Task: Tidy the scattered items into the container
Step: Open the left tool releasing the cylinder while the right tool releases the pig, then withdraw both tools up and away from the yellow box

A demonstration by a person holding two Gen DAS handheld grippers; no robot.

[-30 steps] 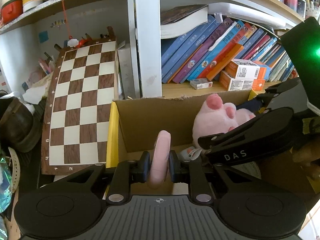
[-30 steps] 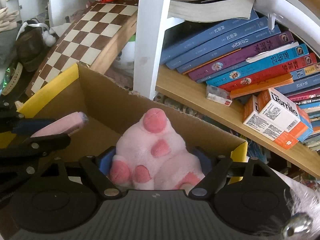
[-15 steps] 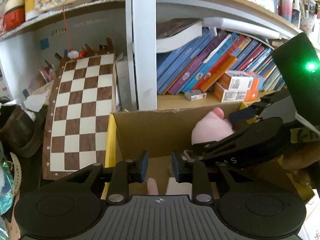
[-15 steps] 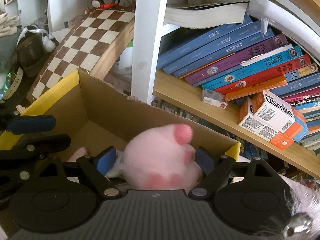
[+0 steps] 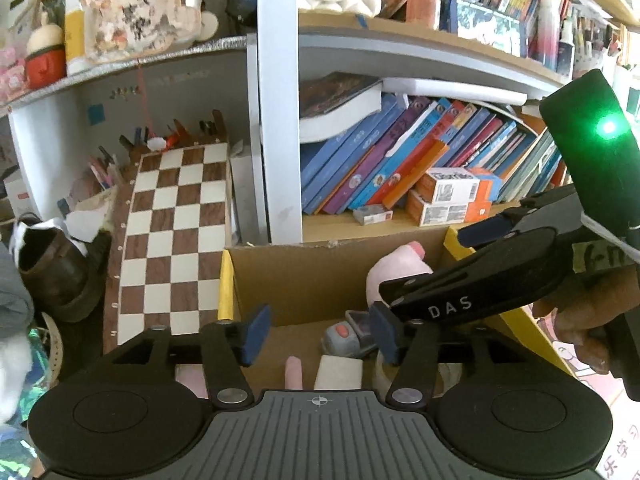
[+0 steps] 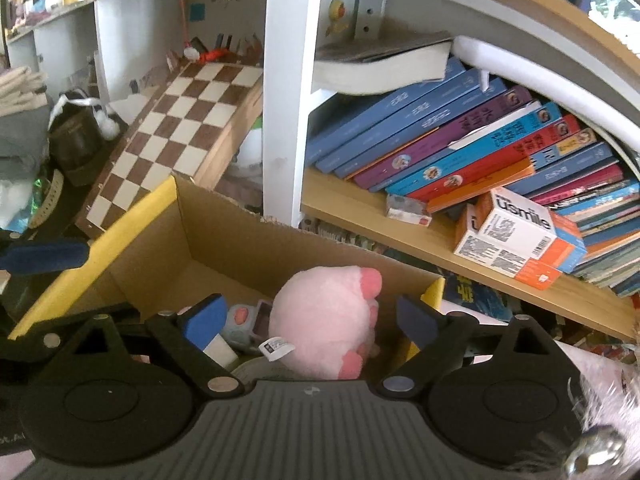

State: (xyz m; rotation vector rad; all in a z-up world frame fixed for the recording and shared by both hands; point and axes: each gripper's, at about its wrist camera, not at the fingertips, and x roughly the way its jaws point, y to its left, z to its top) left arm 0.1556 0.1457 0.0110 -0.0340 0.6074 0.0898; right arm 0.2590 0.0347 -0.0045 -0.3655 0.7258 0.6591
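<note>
A cardboard box with yellow-edged flaps stands in front of the bookshelf; it also shows in the right wrist view. In it lie a pink plush toy, also seen from the left wrist, a thin pink item, a small grey toy and a white block. My left gripper is open and empty above the box. My right gripper is open over the box with the plush lying loose between its jaws.
A chessboard leans against the shelf left of the box. Slanted books and orange-white cartons fill the shelf behind. A brown shoe and clutter lie at far left. A white upright divides the shelf.
My left gripper opened and dropped the thin pink item into the box. My right gripper opened and released the pink plush, which tipped and settled in the box. Both grippers rose.
</note>
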